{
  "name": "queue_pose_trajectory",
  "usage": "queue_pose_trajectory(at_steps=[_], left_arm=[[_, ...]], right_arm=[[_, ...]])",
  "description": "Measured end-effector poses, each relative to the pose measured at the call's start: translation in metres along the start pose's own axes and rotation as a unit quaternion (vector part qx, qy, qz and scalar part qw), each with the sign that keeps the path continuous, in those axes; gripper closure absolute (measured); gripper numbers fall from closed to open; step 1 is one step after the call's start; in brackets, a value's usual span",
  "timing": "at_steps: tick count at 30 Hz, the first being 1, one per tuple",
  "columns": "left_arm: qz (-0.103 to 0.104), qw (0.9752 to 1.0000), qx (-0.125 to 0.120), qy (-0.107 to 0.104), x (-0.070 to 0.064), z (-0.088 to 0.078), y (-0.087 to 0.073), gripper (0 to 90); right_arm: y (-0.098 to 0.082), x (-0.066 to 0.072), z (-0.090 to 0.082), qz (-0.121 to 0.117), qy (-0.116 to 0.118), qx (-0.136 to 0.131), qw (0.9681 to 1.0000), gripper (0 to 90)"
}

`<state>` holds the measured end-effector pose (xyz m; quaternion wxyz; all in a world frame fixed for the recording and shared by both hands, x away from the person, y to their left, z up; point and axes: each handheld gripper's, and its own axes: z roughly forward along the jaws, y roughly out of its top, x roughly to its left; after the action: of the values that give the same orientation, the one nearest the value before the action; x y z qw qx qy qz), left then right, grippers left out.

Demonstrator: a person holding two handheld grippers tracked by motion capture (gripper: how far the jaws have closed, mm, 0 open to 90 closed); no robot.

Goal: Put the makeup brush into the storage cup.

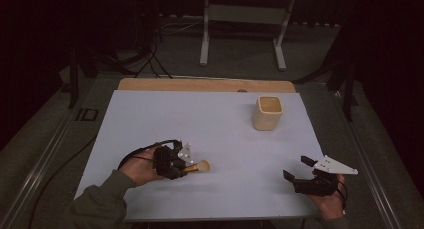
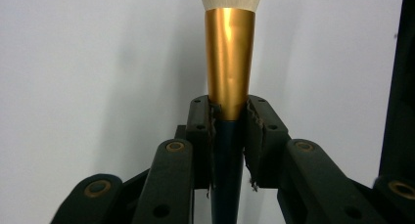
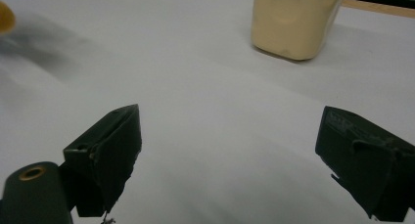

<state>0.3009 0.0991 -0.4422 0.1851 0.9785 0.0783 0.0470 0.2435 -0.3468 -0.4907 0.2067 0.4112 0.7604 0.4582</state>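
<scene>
Makeup brush [image 2: 229,62] w/ gold ferrule, dark handle, pale bristles lies low over white table [image 1: 210,124], near-left, clamped at handle by left hand-held gripper [image 1: 186,168]. Right hand-held gripper [image 1: 296,168] sits near-right, jaws wide apart, nothing btwn. Cream cup [image 1: 267,112] stands upright far-right, well apart from both.

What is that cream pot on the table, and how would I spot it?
Look at the pale sheet covering the table, toward its far right corner. There stands a squarish cream-coloured cup, open at the top, alone, well beyond the right gripper. Nothing else stands upright there.
</scene>
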Motion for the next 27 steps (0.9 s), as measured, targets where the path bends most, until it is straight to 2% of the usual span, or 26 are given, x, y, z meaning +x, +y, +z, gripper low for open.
queue_pose_trajectory(at_steps=[5,11,21,23,24,26,27], left_arm=[[-0.018,0.9992,-0.033,0.012,0.003,-0.009,0.002,74.6],[-0.024,0.9985,-0.045,0.019,0.004,-0.012,0.003,74.6],[-0.049,0.9948,-0.076,0.046,0.008,-0.013,0.010,74.6],[-0.049,0.9948,-0.076,0.046,0.008,-0.013,0.010,74.6],[-0.056,0.9930,-0.089,0.053,0.008,-0.014,0.011,74.6],[-0.059,0.9924,-0.093,0.054,0.008,-0.014,0.011,74.6],[-0.063,0.9911,-0.102,0.058,0.008,-0.015,0.011,74.6]], right_arm=[[0.000,0.000,0.000,0.000,0.001,0.000,1.0000,9.9],[0.000,0.000,0.001,0.000,0.001,0.001,1.0000,9.9],[0.000,0.000,0.001,-0.001,0.001,0.001,1.0000,9.8],[0.000,0.000,0.001,-0.001,0.001,0.001,1.0000,9.8],[0.000,0.000,0.001,-0.001,0.001,0.001,1.0000,9.8],[0.000,0.000,0.001,-0.001,0.001,0.001,1.0000,9.9],[0.000,0.001,0.001,0.000,0.002,0.001,1.0000,9.9]])
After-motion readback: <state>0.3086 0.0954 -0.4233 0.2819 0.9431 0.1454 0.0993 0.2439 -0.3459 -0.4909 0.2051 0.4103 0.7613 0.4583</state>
